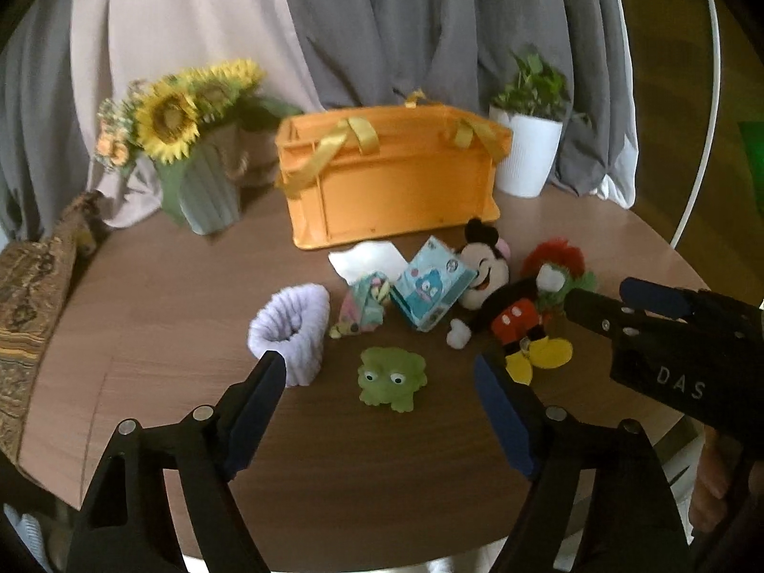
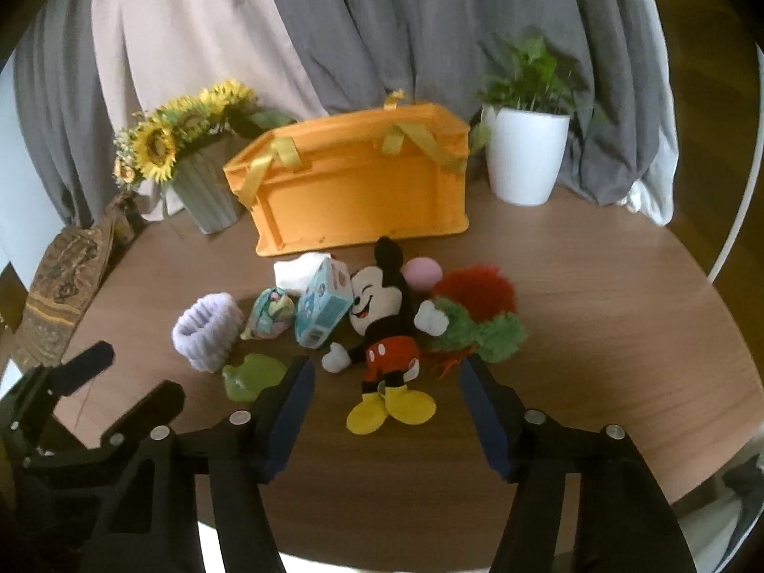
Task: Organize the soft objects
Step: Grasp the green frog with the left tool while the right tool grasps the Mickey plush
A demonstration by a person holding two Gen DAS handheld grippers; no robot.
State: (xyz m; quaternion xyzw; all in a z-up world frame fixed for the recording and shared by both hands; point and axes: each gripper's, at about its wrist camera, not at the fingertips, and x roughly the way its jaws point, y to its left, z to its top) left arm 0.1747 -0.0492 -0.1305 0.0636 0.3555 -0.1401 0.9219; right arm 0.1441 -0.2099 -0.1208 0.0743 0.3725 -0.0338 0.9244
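Left tongs [image 1: 382, 372]: released, jaws spread wide, nothing between them, held above the near part of the round wooden table [image 1: 167, 334]. Right tongs [image 2: 387, 372]: likewise released and empty, held just beside the left tongs.

Nearest item: green frog toy [image 1: 391, 378], lying on the table directly ahead of the left tongs. Left of it, a lilac fluffy band [image 1: 292, 329] stands on its edge. Ahead of the right tongs, a Mickey Mouse plush [image 2: 384, 324] lies on its back, yellow shoes toward the camera. Touching its right side is a green and red plush [image 2: 477, 315].

Middle row: a pastel patterned fabric pouch [image 1: 364, 308], then a light blue tissue pack [image 1: 429, 289] tilted against the Mickey Mouse plush's head. Behind these lies a white folded cloth [image 1: 365, 258].

Further back: an orange basket [image 1: 396, 176] with yellow ribbon handles, standing upright on the table, all soft items outside it. Flanking it: a sunflower bouquet in a ribbed green vase [image 1: 191, 143] on the left, a potted plant in a white pot [image 1: 527, 148] on the right. Grey and beige curtains [image 1: 382, 24] close the background.
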